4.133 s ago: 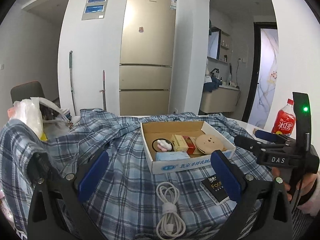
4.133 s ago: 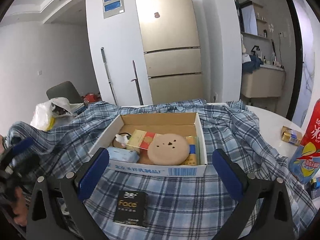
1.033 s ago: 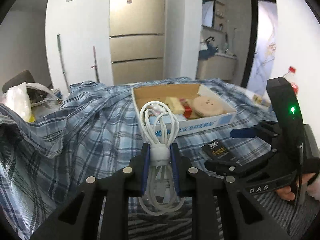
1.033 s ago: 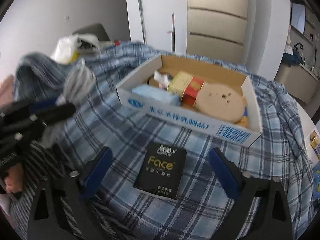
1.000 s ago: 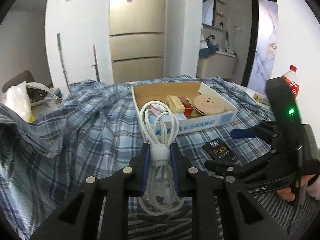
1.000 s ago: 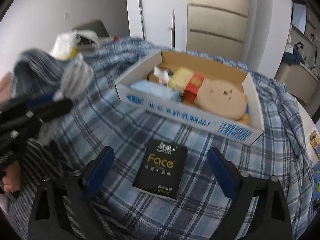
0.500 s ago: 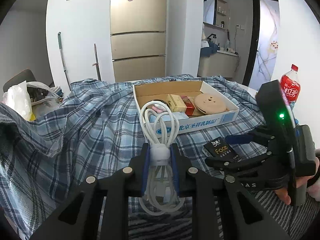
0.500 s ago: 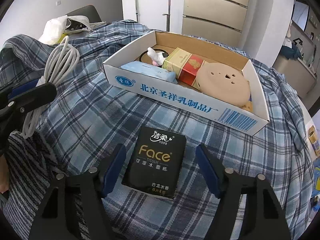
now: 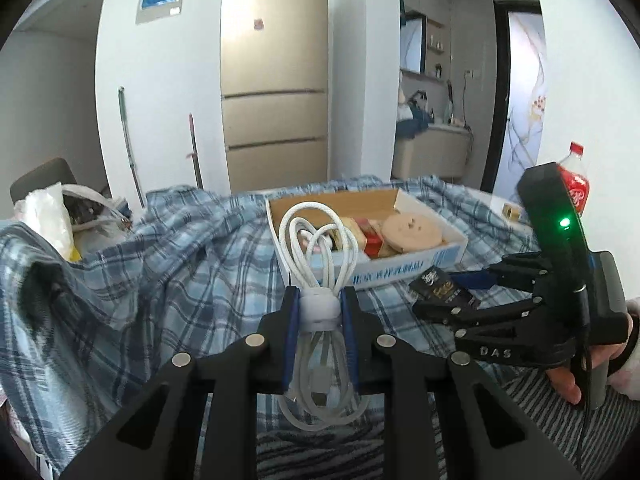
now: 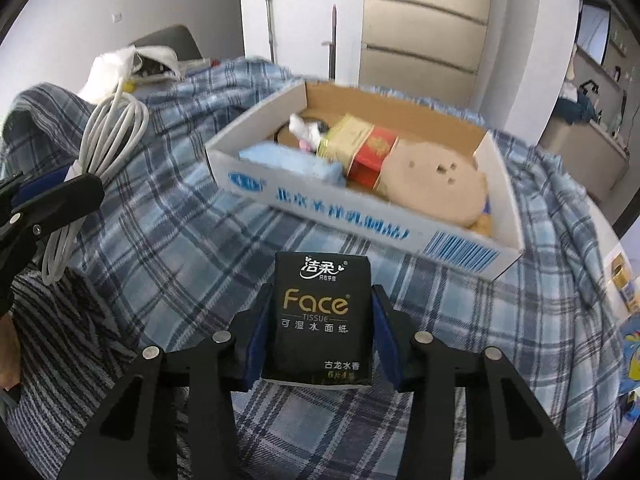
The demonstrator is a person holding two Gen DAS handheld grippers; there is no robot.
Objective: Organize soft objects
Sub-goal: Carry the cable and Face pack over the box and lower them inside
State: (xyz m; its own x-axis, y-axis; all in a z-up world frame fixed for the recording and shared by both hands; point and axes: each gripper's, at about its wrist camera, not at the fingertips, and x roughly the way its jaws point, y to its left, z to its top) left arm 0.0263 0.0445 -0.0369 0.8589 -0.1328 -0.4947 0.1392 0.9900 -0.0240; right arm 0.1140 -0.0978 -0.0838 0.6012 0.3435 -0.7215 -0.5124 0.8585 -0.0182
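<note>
My left gripper [image 9: 319, 314] is shut on a coiled white cable [image 9: 318, 248] at its wrap and holds it up above the plaid cloth; the cable also shows in the right wrist view [image 10: 108, 136]. My right gripper [image 10: 322, 328] is shut on a black "Face" tissue pack [image 10: 322, 312] that lies on the cloth just in front of the cardboard box [image 10: 360, 208]. The box [image 9: 412, 268] holds a blue pack, a red and gold packet and a round tan pad. In the left wrist view the right gripper [image 9: 460, 292] is at the right with the tissue pack [image 9: 440, 288].
A blue plaid cloth [image 10: 168, 240] covers the table. A white plastic bag [image 9: 44, 212] lies at the far left. A red soda bottle [image 9: 576, 184] and a small gold box [image 10: 624, 280] stand at the right. A striped fabric [image 10: 56, 340] lies at the near edge.
My right gripper has closed its fingers on the black tissue pack, which was between open fingers half a second ago. My left gripper still holds the cable, picked up from the cloth.
</note>
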